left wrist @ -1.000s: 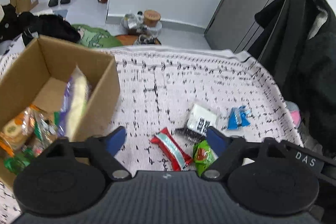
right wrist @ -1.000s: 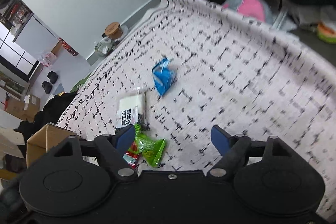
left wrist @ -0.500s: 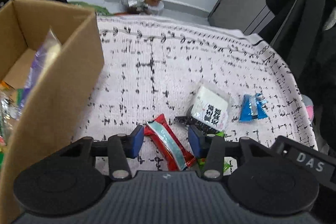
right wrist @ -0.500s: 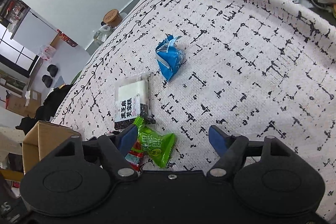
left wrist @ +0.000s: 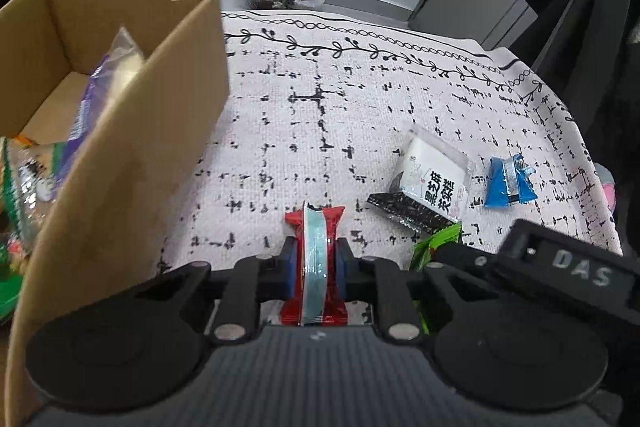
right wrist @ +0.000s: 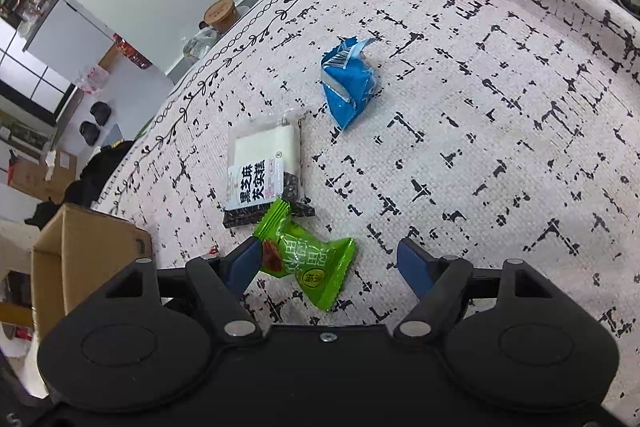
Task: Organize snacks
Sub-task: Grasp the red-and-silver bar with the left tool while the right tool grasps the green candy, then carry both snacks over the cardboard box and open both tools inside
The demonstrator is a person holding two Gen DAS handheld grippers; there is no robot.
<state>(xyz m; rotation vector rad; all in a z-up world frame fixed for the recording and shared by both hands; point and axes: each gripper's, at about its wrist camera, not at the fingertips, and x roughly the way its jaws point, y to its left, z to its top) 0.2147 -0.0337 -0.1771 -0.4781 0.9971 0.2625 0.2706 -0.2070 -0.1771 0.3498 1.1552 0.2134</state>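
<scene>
Since the earlier left wrist frame, the left gripper (left wrist: pixel 315 269) has dropped toward the cloth (left wrist: pixel 360 99) and clamped its jaws, which stood wide apart then, onto the red bar (left wrist: pixel 315 259). That bar now stands on edge between the blue pads (left wrist: pixel 289 269), gripped near its middle, with its far end still at cloth level. The box (left wrist: pixel 120 131) sits just left, already holding several packets, including a purple one (left wrist: pixel 96 95) leaning on the near wall. Further right lie the white pack (left wrist: pixel 434 179) and the blue wrapper (left wrist: pixel 506 183), apart from each other, and a corner of the green candy (left wrist: pixel 434 251) shows behind the right gripper's body.

From the right wrist view, the right gripper (right wrist: pixel 326 263) has come lower and closer to the green candy (right wrist: pixel 310 259) than 1 second ago. Its jaws stand spread and hold nothing. The candy lies between them, off toward the left finger, and whether that finger touches it I cannot tell. Its upper twist overlaps the dark edge of the white pack (right wrist: pixel 264 171).

Risks, as I judge them: the bar is slick film held edge-on, so it could slip or swivel on the lift and miss the box. Closing off-centre on the candy could pinch only its tail or drag the white pack along. The 2 grippers sit close, so lifting both at once could knock them together.
</scene>
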